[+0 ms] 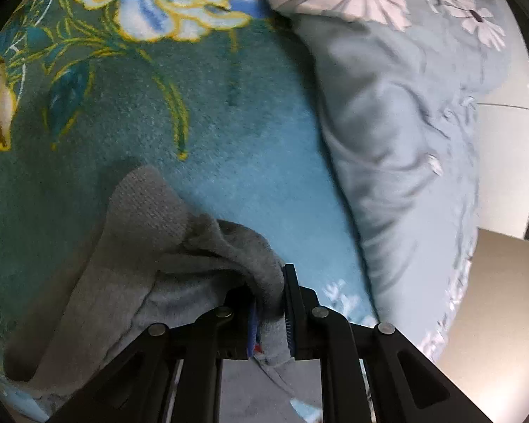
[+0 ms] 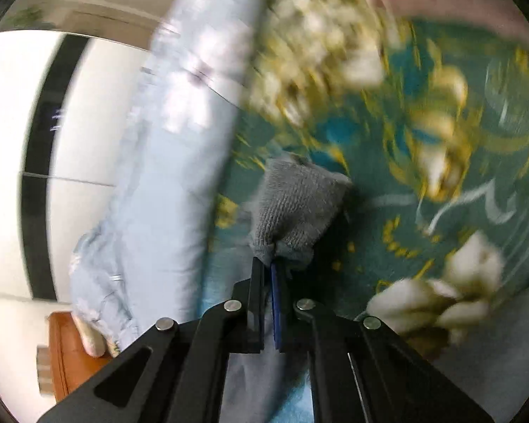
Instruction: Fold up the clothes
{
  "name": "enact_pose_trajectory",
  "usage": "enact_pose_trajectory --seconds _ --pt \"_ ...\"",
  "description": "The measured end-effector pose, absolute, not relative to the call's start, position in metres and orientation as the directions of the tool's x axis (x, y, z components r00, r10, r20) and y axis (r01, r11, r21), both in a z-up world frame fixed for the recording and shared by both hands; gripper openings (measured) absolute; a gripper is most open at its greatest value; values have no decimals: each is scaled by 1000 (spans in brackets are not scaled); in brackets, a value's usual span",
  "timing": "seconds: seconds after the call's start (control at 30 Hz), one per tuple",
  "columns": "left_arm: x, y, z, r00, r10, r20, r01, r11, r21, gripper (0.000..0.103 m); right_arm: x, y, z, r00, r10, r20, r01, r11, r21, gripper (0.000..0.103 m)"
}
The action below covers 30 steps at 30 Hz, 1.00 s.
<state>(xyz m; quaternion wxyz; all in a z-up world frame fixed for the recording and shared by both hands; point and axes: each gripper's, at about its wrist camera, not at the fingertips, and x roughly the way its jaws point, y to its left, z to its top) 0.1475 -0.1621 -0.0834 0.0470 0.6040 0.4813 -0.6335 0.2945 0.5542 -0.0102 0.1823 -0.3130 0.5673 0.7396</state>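
A grey knitted sock (image 1: 151,253) lies crumpled on a teal floral blanket (image 1: 201,112). My left gripper (image 1: 269,303) is shut on a bunched fold of it, and the cloth fills the narrow gap between the blue pads. The rest of the sock trails down to the lower left. In the blurred right wrist view, my right gripper (image 2: 268,268) is shut on the edge of the grey sock (image 2: 296,204), which stands up from the fingertips above the blanket (image 2: 441,183).
A pale blue quilt with white flowers (image 1: 398,134) lies heaped along the blanket's right side; the quilt (image 2: 165,162) shows at left in the right wrist view. A wooden bedside cabinet (image 2: 70,349) stands low left there, before a white wall with dark strips.
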Motion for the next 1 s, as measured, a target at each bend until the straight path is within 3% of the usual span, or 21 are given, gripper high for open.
enact_pose_trajectory --seconds 0.1,0.2,0.5,0.6,0.73,0.77,0.83,1.0 --pt "152 -162 -67 -255 547 -797 597 -559 -575 14 328 557 31 -741 -49 -669 -619 -335 710 3" --pt "147 -160 -64 -235 566 -790 587 -565 -579 14 339 567 45 -676 -47 -736 -681 -345 647 3" --pt "86 -132 -109 -192 606 -772 730 -438 -525 14 235 614 -33 -456 -227 -861 -836 -222 501 3" --pt "72 -127 -118 -202 621 -757 759 -390 -522 19 198 616 -38 -429 -227 -874 -834 -273 480 4" --pt "67 -125 -128 -249 659 -709 775 -303 -554 36 178 622 -28 -516 -173 -839 -774 -325 543 7" --pt "67 -126 -130 -276 671 -689 780 -263 -568 47 177 624 -24 -536 -157 -829 -759 -341 555 23" --pt "70 -127 -131 -322 688 -650 778 -199 -596 56 177 627 -16 -588 -155 -794 -711 -369 599 47" --pt "72 -109 -95 -249 723 -644 624 -389 -678 61 221 626 -16 -567 -80 -820 -722 -431 542 47"
